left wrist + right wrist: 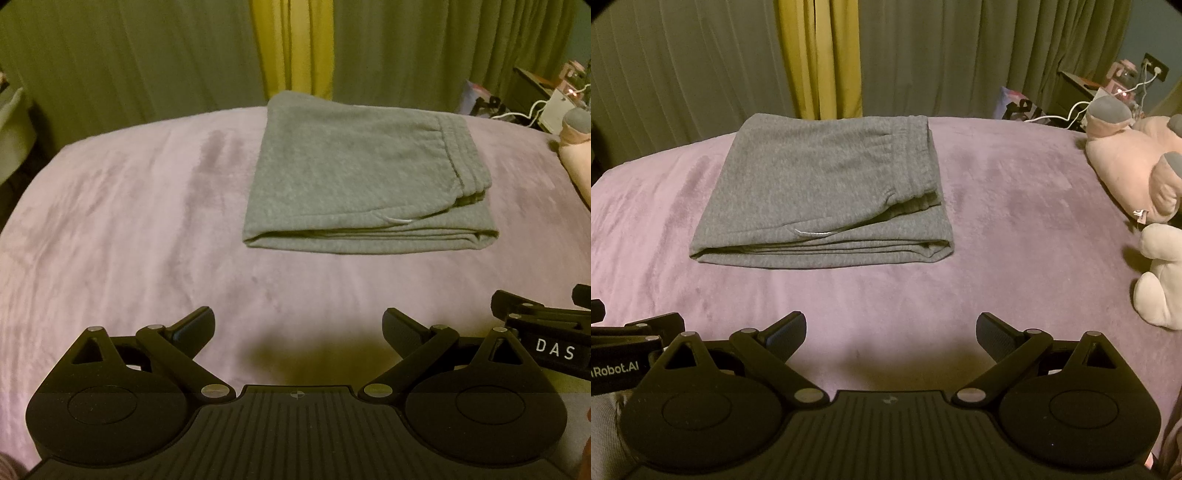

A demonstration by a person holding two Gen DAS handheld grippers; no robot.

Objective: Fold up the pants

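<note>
Nearest the lens, the black two-finger left tool (298, 326) hangs low over the bed with its fingers spread wide and nothing between them; the matching black right tool (891, 328) sits just beside it on the right, likewise spread and empty, and each shows at the edge of the other's view. Beyond both, well apart from the fingertips, the grey fleece pants (365, 177) lie folded into a flat, layered rectangle on the mauve plush blanket (129, 229) that covers the bed, with the ribbed waistband on the right side of the top layer and the stacked fold edges facing near. A short white thread shows near the front edge of the top layer. To the right of the pants, near the bed's right edge, lie a pink plush toy with grey paws (1134, 155) and, nearer, a cream plush toy (1161, 273). Behind the bed hang grey-green curtains (960, 59) with a yellow strip (818, 55) between them.
</note>
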